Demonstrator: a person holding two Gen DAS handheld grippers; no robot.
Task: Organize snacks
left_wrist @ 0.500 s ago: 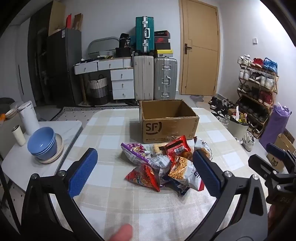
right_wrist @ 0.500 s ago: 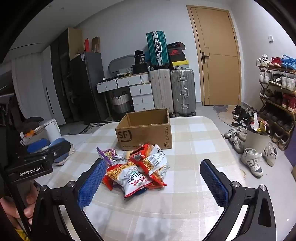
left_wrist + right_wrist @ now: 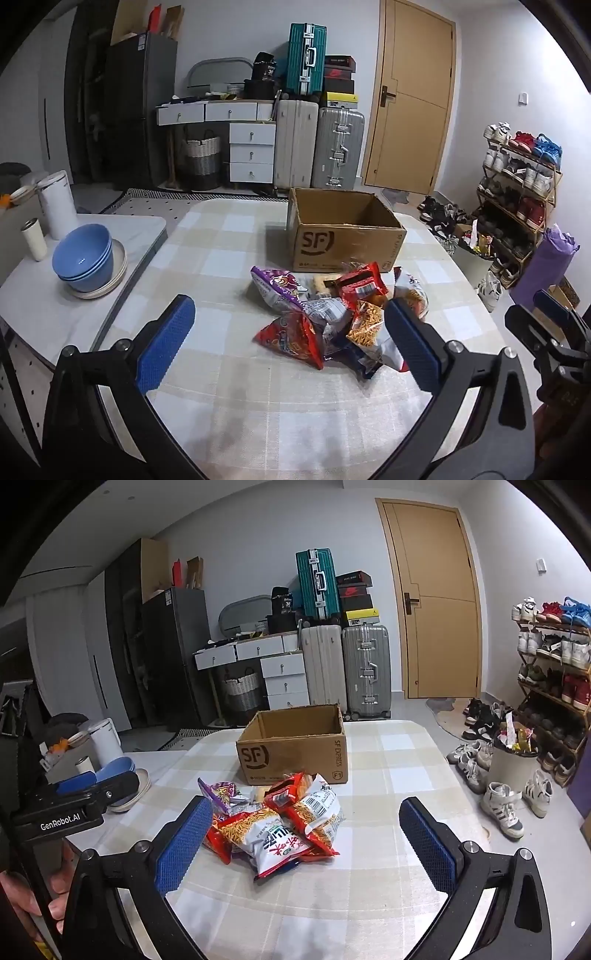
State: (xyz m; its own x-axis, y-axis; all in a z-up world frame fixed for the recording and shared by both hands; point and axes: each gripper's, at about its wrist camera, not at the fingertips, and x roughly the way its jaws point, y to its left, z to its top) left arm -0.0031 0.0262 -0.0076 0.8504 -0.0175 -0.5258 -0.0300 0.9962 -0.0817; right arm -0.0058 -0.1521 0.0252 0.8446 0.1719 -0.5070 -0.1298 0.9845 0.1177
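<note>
A pile of snack bags (image 3: pixel 332 314) lies on the checked table, red, purple and white packets heaped together; it also shows in the right wrist view (image 3: pixel 277 823). Behind it stands an open brown cardboard box (image 3: pixel 347 236), seen in the right wrist view too (image 3: pixel 295 746), with nothing visible inside. My left gripper (image 3: pixel 288 347) is open and empty, held above the table just short of the pile. My right gripper (image 3: pixel 306 845) is open and empty, its jaws wide on either side of the pile's near edge.
The table (image 3: pixel 221 236) wears a beige checked cloth. A side table at left carries blue bowls (image 3: pixel 83 254) on a plate, a white cup (image 3: pixel 33 240) and a kettle. Suitcases, drawers, a door and a shoe rack (image 3: pixel 517 192) stand behind.
Both grippers have shifted slightly; the pile sits a little nearer the jaws. Nothing was taken hold of.
</note>
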